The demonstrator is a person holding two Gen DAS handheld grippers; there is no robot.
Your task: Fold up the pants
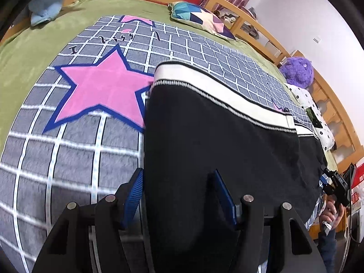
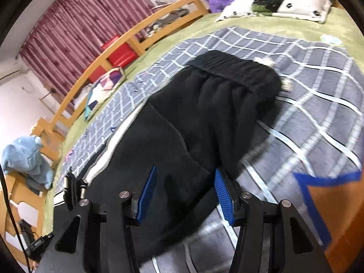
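Black pants [image 1: 216,141] with a white side stripe [image 1: 218,91] lie flat on a grey grid blanket with pink stars [image 1: 68,150]. My left gripper [image 1: 179,195] is open, its blue pads [image 1: 134,195] straddling the pants' near edge. In the right wrist view the pants [image 2: 204,113] show their gathered waistband [image 2: 236,68] at the far end. My right gripper [image 2: 185,195] is open, low over the black cloth, its pads [image 2: 224,195] on either side of a fold. The right gripper also shows in the left wrist view [image 1: 334,184] at the pants' far right end.
The blanket lies on a green bedspread [image 1: 34,52]. A geometric pillow [image 1: 200,18], a purple plush [image 1: 298,70] and a spotted pillow [image 2: 279,4] sit along the wooden bed rail [image 2: 97,68]. A blue plush [image 2: 25,159] lies at the bed's left end.
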